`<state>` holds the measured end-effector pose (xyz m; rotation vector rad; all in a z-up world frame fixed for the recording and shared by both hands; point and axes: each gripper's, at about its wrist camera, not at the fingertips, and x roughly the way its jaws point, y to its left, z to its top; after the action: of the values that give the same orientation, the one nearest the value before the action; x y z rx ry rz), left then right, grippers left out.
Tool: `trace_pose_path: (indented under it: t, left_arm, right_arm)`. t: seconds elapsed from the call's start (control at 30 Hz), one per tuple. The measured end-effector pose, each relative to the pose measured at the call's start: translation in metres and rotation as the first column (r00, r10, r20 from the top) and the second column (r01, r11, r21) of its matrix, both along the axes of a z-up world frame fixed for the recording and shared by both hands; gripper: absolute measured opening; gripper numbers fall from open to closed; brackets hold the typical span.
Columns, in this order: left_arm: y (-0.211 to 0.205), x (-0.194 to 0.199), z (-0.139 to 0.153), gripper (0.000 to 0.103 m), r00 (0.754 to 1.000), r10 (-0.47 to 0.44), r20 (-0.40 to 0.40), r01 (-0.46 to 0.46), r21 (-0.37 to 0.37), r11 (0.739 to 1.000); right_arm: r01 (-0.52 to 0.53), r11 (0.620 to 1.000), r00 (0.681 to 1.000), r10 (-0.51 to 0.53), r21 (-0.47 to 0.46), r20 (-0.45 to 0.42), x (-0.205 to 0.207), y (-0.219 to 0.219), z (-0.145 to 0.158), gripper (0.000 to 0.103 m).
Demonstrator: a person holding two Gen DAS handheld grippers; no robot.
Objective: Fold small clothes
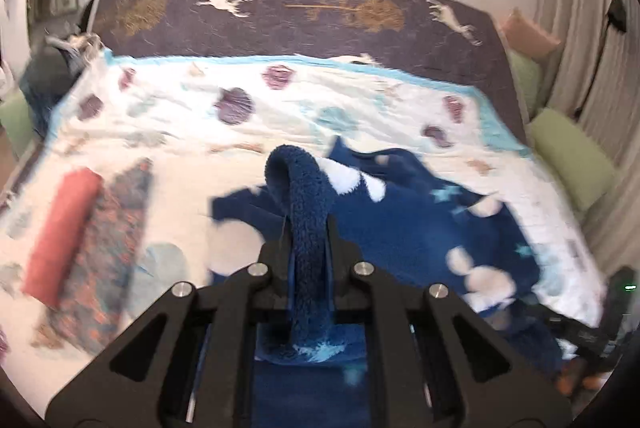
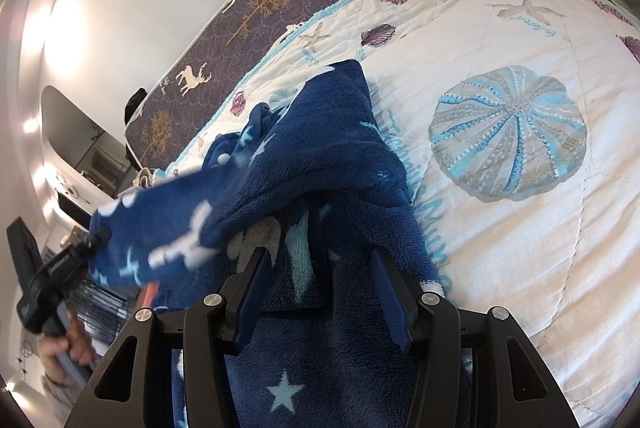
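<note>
A dark blue fleece garment point(image 1: 420, 224) with white clouds and pale stars lies on the white quilt point(image 1: 280, 115). My left gripper point(image 1: 308, 228) is shut on a fold of the garment, which loops up between its fingers. In the right wrist view the garment point(image 2: 320, 163) spreads under my right gripper point(image 2: 320, 268). That gripper is open, its blue pads either side of the cloth. The left gripper point(image 2: 86, 248) shows at the left there, lifting an edge of the garment.
A rolled red cloth point(image 1: 60, 232) and a patterned cloth point(image 1: 108, 244) lie on the quilt's left side. A dark deer-print mattress point(image 1: 280, 11) shows behind the quilt. Green cushions point(image 1: 572, 151) sit at the right edge, with curtains behind.
</note>
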<state>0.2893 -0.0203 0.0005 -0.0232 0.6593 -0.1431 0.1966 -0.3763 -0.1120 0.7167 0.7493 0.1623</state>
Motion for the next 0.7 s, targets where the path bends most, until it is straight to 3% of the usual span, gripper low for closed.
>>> trace_pose_path:
  t: [0.1,0.17,0.2,0.23,0.3,0.37,0.4,0.53,0.6,0.67,0.7]
  left_arm:
    - [0.014,0.025,-0.042,0.022,0.996,0.021,-0.088,-0.014,0.081,0.997]
    - [0.031,0.035,-0.084,0.024,0.972,0.056,-0.228,-0.044,0.057,0.997]
    - [0.037,0.036,-0.093,0.027,0.964,0.063,-0.258,-0.057,0.028,0.998]
    - [0.046,0.032,-0.098,0.029,0.966,0.063,-0.249,-0.072,-0.03,0.997]
    - [0.052,0.024,-0.097,0.04,0.974,0.064,-0.216,-0.082,-0.075,0.994]
    - [0.052,0.019,-0.089,0.041,0.976,0.085,-0.201,-0.1,-0.066,0.993]
    - [0.051,0.018,-0.085,0.041,0.978,0.088,-0.191,-0.103,-0.069,0.992]
    - [0.034,0.004,-0.06,0.043,0.995,-0.009,-0.099,-0.009,-0.178,0.984]
    - [0.012,0.006,-0.068,0.051,0.989,-0.074,-0.128,0.06,-0.103,0.993]
    - [-0.007,0.016,-0.091,0.052,0.986,-0.017,-0.168,0.031,0.08,0.996]
    - [-0.011,0.02,-0.108,0.056,0.984,0.011,-0.18,0.018,0.16,0.987]
  right_arm:
    - [0.0,1.0,1.0,0.0,-0.001,0.0,0.0,0.0,0.0,0.053]
    - [0.004,1.0,1.0,-0.004,-0.009,-0.001,0.0,0.001,0.001,0.053]
    - [0.012,1.0,1.0,-0.012,-0.022,-0.001,-0.001,0.002,0.003,0.053]
    - [0.024,0.999,1.0,-0.024,-0.048,0.007,-0.004,0.003,0.008,0.053]
    - [0.013,0.996,0.998,-0.008,-0.083,0.054,-0.012,0.008,0.02,0.052]
    - [-0.059,0.99,0.989,0.074,-0.127,0.124,-0.016,0.021,0.037,0.04]
    - [-0.101,0.982,0.984,0.122,-0.157,0.132,-0.013,0.03,0.043,0.029]
    - [-0.214,0.928,0.975,0.224,-0.306,-0.002,0.021,0.072,0.044,0.018]
    - [-0.205,0.917,0.979,0.195,-0.341,-0.064,0.045,0.079,0.034,0.018]
    - [-0.149,0.922,0.988,0.121,-0.358,-0.099,0.061,0.074,0.025,0.014]
    - [-0.079,0.925,0.994,0.044,-0.37,-0.103,0.066,0.062,0.022,0.004]
